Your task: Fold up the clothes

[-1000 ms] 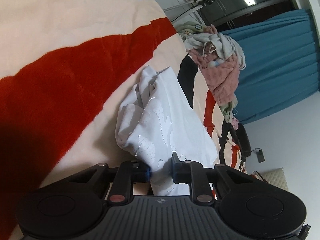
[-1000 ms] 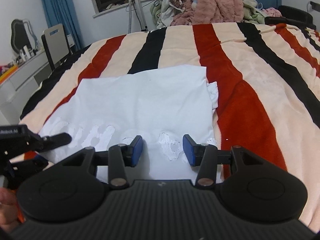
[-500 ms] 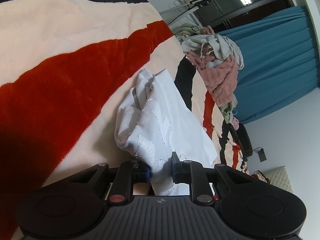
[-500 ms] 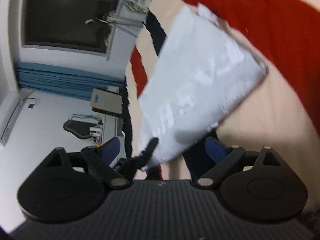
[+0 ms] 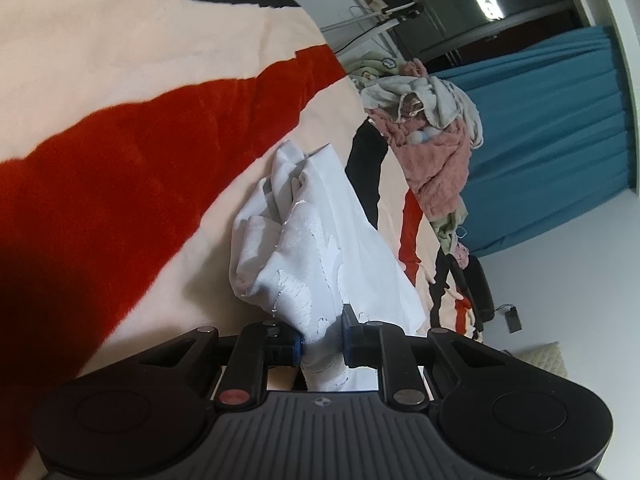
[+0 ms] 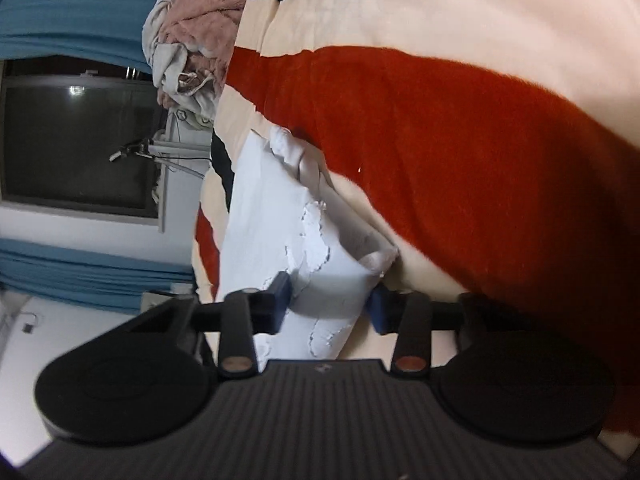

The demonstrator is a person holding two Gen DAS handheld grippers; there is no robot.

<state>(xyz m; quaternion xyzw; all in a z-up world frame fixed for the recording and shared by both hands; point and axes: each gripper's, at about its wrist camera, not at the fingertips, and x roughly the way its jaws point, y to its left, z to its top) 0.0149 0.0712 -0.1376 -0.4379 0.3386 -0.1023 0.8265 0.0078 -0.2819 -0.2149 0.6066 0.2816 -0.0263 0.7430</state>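
A white shirt (image 5: 316, 240) with cracked white print lies bunched on the striped blanket (image 5: 120, 184). My left gripper (image 5: 322, 346) is shut on a gathered fold of it at the near edge. In the right wrist view the same shirt (image 6: 260, 208) lies flat and runs up to my right gripper (image 6: 330, 308). That gripper is rolled on its side and open. The shirt's near corner sits between its blue fingertips (image 6: 280, 300), and a small gap shows beside the right one.
A heap of pink and grey clothes (image 5: 432, 152) sits at the far end of the bed, also visible as a clothes heap (image 6: 192, 40) from the right wrist. Blue curtains (image 5: 552, 128), a dark window (image 6: 76, 140) and a stand (image 6: 160, 148) lie beyond.
My right gripper has swung from above the flat shirt, rolled sideways and dropped to its near corner, with its jaws narrower than half a second ago. The left gripper keeps hold of its fold.
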